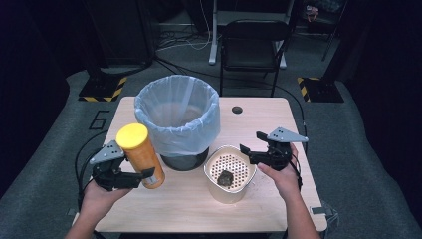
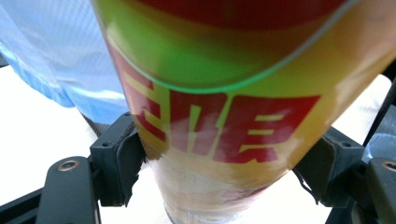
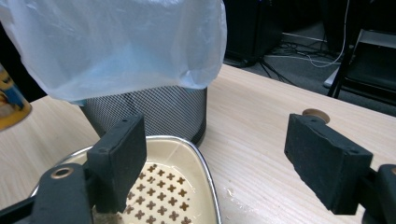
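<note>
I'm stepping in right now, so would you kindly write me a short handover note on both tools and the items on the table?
Left tool: shut on the yellow-lidded canister, held off the table, tilted, beside the lined bin.
Right tool: open, holding nothing, at the right rim of the cream strainer bowl.
A dark lump lies in the bowl.
Done: canister picked up.
Left: the canister probably goes into the bin; the bowl and its lump are not yet gripped.
</note>
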